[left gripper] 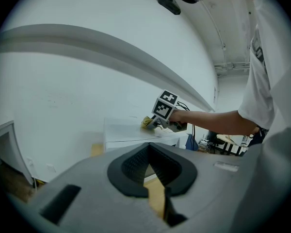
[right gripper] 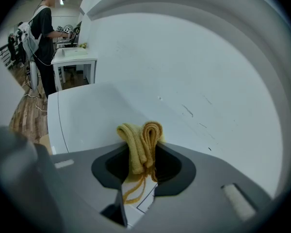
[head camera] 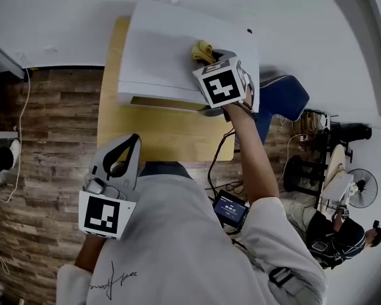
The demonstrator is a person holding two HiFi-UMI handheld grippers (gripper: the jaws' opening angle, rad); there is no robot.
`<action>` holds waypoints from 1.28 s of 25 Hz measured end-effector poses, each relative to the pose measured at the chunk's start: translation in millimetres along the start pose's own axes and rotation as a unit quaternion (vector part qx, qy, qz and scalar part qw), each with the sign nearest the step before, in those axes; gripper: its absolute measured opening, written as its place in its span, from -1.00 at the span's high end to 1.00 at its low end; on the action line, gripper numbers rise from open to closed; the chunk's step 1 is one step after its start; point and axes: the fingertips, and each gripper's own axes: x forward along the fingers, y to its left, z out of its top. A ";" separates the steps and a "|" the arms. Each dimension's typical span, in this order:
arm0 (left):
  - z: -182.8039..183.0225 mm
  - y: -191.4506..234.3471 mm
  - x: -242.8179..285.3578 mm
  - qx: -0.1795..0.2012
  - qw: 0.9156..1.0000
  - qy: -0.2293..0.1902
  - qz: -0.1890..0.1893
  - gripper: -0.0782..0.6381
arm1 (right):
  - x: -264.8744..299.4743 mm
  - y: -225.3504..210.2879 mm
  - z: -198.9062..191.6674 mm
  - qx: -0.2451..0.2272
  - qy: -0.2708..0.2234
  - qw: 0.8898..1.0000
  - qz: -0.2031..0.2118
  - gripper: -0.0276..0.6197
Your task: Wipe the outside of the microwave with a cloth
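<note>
Two grippers in head view. Right gripper point(head camera: 209, 56) at 12 o'clock, jaws clamped on folded yellow cloth point(head camera: 201, 49). Cloth touches top panel of white microwave point(head camera: 159, 49), toward its 3 o'clock edge. Microwave sits on wooden table point(head camera: 159, 132). Left gripper point(head camera: 133, 143) at 8 o'clock, jaws together, empty, well apart from microwave.

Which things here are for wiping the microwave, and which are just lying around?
For the job: yellow cloth, clamped in the right gripper; white microwave, with the cloth at its top.
Just lying about: left gripper, shut and empty; wooden table under the microwave; blue chair; floor fan.
</note>
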 end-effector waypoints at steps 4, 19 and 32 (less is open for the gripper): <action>-0.3 2.5 -3.9 -0.002 1.000 -0.002 0.007 0.80 | 0.6 13.3 16.1 -0.012 -0.010 1.000 0.011 0.53; -0.3 11.0 -13.0 -0.012 1.000 -0.012 0.026 0.80 | 8.8 86.4 90.1 -0.075 -0.060 0.994 0.048 0.53; 0.3 8.3 -13.3 -0.022 0.999 -0.017 0.037 0.80 | 3.3 132.9 130.5 -0.099 -0.091 0.985 0.113 0.53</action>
